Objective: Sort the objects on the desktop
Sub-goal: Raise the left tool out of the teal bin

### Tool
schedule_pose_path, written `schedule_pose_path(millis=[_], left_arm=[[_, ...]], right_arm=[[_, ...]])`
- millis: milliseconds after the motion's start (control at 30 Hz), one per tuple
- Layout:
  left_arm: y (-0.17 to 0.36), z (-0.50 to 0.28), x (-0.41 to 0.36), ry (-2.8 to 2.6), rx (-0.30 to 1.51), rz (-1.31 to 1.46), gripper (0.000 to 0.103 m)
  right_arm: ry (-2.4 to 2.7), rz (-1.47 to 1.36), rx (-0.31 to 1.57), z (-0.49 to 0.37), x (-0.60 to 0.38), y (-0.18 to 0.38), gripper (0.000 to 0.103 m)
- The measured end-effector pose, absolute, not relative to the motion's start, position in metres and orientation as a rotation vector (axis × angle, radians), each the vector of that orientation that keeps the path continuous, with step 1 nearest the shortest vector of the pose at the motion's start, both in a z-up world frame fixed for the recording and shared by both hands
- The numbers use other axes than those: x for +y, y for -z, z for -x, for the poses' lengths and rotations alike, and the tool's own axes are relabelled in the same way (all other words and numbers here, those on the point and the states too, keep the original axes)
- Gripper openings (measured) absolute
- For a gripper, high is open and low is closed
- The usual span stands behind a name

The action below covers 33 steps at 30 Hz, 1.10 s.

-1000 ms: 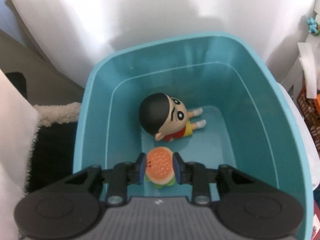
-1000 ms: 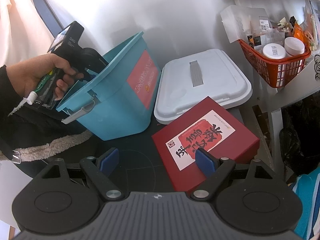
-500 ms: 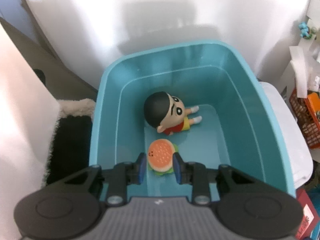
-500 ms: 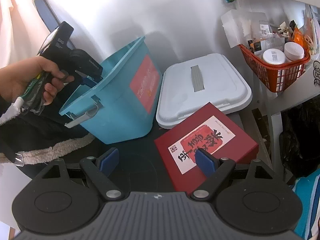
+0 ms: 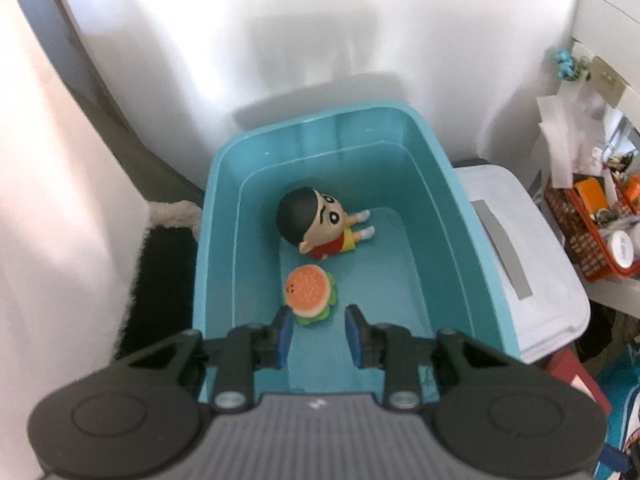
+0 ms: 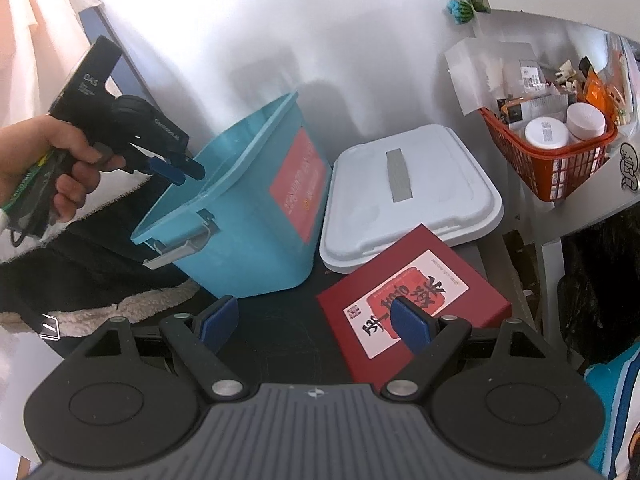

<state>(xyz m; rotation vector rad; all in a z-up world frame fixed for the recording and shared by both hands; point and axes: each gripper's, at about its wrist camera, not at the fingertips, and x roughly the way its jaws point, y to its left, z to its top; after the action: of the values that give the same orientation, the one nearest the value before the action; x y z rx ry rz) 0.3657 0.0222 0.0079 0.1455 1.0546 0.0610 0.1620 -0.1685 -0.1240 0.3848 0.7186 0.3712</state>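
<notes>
We read this as a lived-in home corner: white wall [image 6: 280, 20], curtain [image 6: 36, 20], a cluttered shelf [image 6: 560, 12] over an orange basket [image 6: 560, 168] of jars, toys in a teal bin [image 6: 240, 248].

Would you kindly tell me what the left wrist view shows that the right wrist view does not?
Only the left wrist view looks inside the bin: a burger toy and a cartoon figure lie on its floor. Only the right wrist view shows the red box and the hand holding the left hand-held gripper. Both show the teal bin, white lid and orange basket.
</notes>
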Motion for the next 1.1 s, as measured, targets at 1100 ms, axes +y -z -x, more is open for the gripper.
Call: schedule_pose_path(millis=[1100], left_arm=[[-0.052, -0.236, -0.018, 0.057, 0.961, -0.091, 0.035]], right_arm=[[-0.382, -0.325, 0.625, -0.123, -0.167, 0.093, 0.103]])
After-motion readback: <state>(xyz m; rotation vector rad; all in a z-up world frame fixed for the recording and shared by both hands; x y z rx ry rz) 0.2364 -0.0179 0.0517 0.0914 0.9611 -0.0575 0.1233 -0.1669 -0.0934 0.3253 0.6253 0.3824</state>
